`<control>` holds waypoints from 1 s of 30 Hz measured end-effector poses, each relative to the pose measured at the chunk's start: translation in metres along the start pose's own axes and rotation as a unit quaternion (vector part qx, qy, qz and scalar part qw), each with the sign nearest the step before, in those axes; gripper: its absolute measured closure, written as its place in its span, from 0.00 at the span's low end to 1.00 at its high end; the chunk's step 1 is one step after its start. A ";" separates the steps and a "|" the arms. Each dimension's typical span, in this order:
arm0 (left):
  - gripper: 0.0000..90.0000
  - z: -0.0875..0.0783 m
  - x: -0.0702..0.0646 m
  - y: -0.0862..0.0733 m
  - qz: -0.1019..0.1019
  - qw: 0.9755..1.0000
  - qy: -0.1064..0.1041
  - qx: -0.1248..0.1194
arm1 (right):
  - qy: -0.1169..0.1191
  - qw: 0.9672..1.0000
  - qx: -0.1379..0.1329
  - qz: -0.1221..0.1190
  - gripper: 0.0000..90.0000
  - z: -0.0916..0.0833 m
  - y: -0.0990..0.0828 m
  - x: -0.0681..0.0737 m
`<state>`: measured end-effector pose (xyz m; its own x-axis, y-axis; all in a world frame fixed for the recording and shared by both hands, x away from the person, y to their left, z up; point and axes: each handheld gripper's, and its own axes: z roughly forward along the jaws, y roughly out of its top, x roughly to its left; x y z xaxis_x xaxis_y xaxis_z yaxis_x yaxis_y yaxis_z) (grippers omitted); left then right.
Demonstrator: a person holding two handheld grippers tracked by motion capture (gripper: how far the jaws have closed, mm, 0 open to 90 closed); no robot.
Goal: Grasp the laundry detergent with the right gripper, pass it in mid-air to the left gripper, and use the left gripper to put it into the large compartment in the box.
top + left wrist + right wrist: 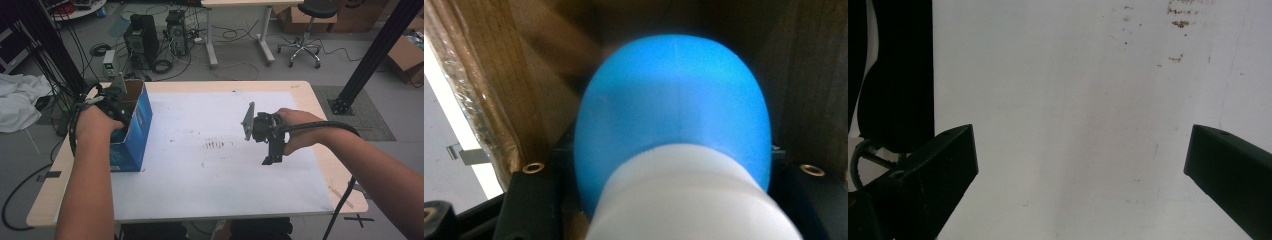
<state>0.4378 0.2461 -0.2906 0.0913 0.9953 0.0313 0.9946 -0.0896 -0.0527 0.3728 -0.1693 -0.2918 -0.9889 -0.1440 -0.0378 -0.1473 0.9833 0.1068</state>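
while your left hand reaches into the open top of the blue box at the left edge of the white sheet in the high view, its left gripper sits down inside the box. your right gripper hovers over the sheet well to the right of the box, pointing down.

from the left gripper view, a blue bottle with a white cap sits between the jaws, touching both, inside the box's brown cardboard walls; the jaws look clamped on it.

from the right gripper view, your jaws stand wide apart over the bare, lightly marked sheet, away from the box.
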 end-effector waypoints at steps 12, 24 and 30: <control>0.41 -0.004 0.000 -0.001 0.003 1.000 0.006 -0.005 | -0.008 1.000 0.002 -0.002 0.01 -0.001 0.003 0.001; 0.36 -0.012 -0.001 -0.005 0.010 1.000 0.010 -0.013 | -0.012 1.000 0.003 -0.003 0.01 -0.001 0.003 0.003; 0.32 -0.024 0.000 -0.007 0.012 1.000 0.016 -0.024 | -0.013 1.000 0.004 -0.002 0.01 -0.003 0.003 0.003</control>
<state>0.4317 0.2455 -0.2665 0.1160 0.9912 0.0631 0.9933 -0.1158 -0.0061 0.3690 -0.1667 -0.2886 -0.9874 -0.1444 -0.0643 -0.1503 0.9837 0.0991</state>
